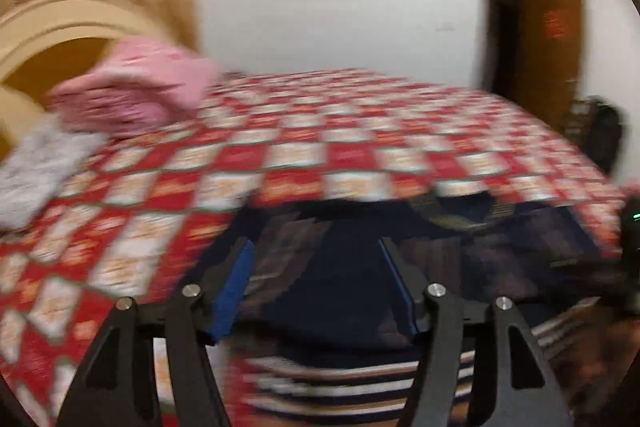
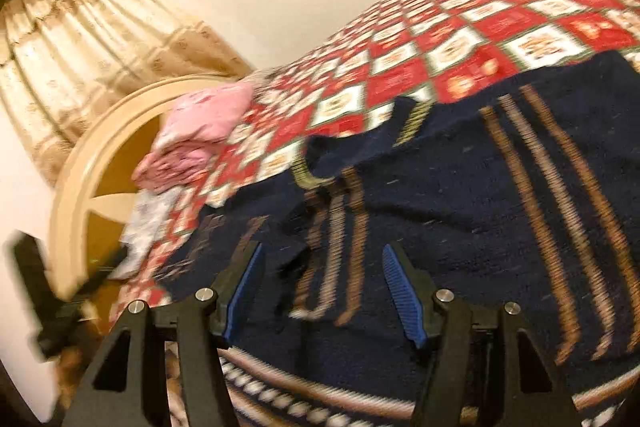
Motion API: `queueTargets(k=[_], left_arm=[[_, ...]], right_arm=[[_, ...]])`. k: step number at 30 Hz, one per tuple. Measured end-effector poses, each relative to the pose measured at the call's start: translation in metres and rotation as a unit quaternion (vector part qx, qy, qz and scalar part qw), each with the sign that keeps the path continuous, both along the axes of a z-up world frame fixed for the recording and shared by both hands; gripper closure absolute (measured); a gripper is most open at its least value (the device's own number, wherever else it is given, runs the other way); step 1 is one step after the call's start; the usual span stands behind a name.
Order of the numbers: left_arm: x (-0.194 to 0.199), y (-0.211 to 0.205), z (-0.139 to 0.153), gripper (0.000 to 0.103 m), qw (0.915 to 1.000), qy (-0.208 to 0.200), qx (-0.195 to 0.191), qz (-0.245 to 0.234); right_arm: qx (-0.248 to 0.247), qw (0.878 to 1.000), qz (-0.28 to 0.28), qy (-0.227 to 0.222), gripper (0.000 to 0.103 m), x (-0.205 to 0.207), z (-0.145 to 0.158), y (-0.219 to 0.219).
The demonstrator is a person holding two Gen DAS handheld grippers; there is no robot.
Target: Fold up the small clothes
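Note:
A navy knitted sweater with brown and white stripes lies spread on the red and white checked bedspread. It also shows in the left wrist view, blurred. My left gripper is open just above the sweater, its blue pads wide apart. My right gripper is open over the sweater near its collar, holding nothing. The other gripper shows blurred at the right edge of the left wrist view and at the left edge of the right wrist view.
A pink folded cloth pile and a grey-white cloth lie near the cream headboard. Curtains hang behind it. A brown door and a dark bag stand past the bed's far side.

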State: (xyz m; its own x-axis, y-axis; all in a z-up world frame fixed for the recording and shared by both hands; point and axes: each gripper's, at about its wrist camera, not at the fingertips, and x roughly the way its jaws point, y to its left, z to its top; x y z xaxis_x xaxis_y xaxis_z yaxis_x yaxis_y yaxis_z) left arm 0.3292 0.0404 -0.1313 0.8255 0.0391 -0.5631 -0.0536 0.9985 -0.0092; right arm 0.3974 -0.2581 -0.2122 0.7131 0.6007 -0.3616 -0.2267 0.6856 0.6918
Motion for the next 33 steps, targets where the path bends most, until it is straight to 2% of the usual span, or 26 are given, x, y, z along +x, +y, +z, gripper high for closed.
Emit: queueTargets(k=[3,6,9,12,14,16,19,28,33], left_arm=[[-0.001,0.055,-0.020,0.038,0.9969,0.017,-0.021,0.074],[0.003,0.079,-0.034,0.038,0.9930,0.027,-0.050,0.104],[0.008,0.084,-0.046,0.037,0.9903,0.039,-0.079,0.107],[0.010,0.076,-0.056,0.035,0.9904,0.047,-0.083,0.101],[0.011,0.073,-0.061,0.035,0.9903,0.056,-0.089,0.090],[0.012,0.071,-0.060,0.035,0.9905,0.058,-0.087,0.088],[0.010,0.072,-0.057,0.035,0.9908,0.053,-0.091,0.085],[0.010,0.071,-0.053,0.030,0.9908,0.062,-0.083,0.087],[0.011,0.057,-0.048,0.030,0.9915,0.065,-0.083,0.077]], right_arm=[[-0.024,0.999,0.026,0.041,0.041,0.006,-0.005,0.024],[-0.039,0.998,0.027,0.048,0.041,0.016,-0.003,0.040],[-0.044,0.996,0.021,0.071,0.041,0.029,-0.001,0.050],[-0.068,0.994,0.010,0.079,0.046,0.039,0.001,0.059],[-0.073,0.993,0.015,0.087,0.057,0.045,0.000,0.065],[-0.079,0.993,0.025,0.089,0.081,0.047,0.002,0.072],[-0.102,0.992,0.027,0.076,0.097,0.044,0.009,0.078],[-0.164,0.987,-0.006,-0.004,0.098,0.017,0.073,0.061],[-0.194,0.981,-0.030,-0.007,0.098,0.013,0.085,0.029]])
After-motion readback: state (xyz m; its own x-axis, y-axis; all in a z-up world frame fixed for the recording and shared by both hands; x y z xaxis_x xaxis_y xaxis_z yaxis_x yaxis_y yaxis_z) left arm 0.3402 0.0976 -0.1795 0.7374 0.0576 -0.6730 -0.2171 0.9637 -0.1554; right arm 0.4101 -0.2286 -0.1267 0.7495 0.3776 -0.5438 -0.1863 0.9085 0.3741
